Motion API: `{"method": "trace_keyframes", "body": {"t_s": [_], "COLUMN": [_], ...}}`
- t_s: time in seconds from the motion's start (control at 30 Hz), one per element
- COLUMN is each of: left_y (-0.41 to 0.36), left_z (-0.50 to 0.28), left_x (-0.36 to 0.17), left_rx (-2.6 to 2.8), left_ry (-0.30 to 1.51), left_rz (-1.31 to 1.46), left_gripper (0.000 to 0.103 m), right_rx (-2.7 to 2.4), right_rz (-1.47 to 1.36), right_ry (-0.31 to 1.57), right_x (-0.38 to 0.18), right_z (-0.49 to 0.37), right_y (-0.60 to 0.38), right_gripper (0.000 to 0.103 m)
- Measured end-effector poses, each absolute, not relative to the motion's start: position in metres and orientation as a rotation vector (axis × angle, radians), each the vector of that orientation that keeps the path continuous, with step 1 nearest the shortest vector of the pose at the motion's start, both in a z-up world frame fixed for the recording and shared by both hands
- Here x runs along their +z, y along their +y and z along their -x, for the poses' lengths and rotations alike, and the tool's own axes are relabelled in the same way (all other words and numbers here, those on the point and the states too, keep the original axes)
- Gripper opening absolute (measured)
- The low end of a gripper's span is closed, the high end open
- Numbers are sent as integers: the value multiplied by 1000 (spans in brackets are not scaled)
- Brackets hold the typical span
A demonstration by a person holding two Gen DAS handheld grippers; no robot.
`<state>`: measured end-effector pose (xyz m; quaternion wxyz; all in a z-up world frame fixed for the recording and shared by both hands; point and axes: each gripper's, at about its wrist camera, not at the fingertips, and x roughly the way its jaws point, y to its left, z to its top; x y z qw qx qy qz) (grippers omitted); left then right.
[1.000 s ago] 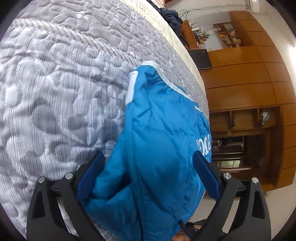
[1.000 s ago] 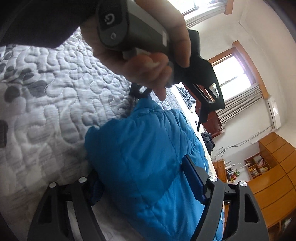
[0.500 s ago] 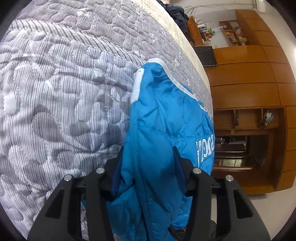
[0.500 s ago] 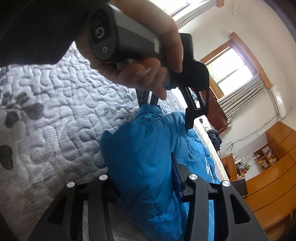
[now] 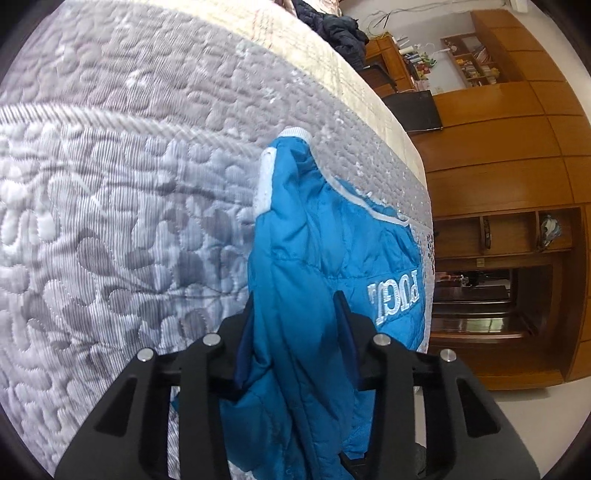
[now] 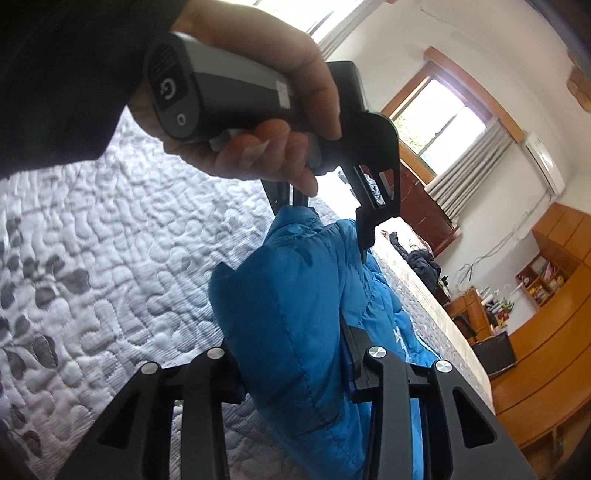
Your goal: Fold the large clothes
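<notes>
Left wrist view: you are clamping the blue jacket (image 5: 325, 258), lower centre on the quilted bed (image 5: 110, 203), in your left hand-held gripper (image 5: 295, 332). Your right hand-held gripper (image 6: 291, 354) is pinching another fold of it.

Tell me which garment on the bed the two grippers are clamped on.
The bright blue puffer jacket with white trim, pinched by the left gripper and right gripper. The dark jacket lies untouched at the bed's far end.
</notes>
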<state>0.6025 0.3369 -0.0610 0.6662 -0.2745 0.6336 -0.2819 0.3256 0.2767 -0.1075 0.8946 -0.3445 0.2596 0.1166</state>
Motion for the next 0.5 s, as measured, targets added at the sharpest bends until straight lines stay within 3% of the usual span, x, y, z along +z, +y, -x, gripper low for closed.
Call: {"method": "trace_keyframes", "body": {"t_s": [0.5], "left_y": [286], "left_z": [-609], "left_x": [16], "left_rx": [-568], "left_ry": [1397], "left_rz": [469], "left_gripper": [34], "right_rx": [232], "right_rz": [480], "right_ry": [487], "right_x": [-56], "right_z": [-321], "right_y": [226], "right_gripper": [36]}}
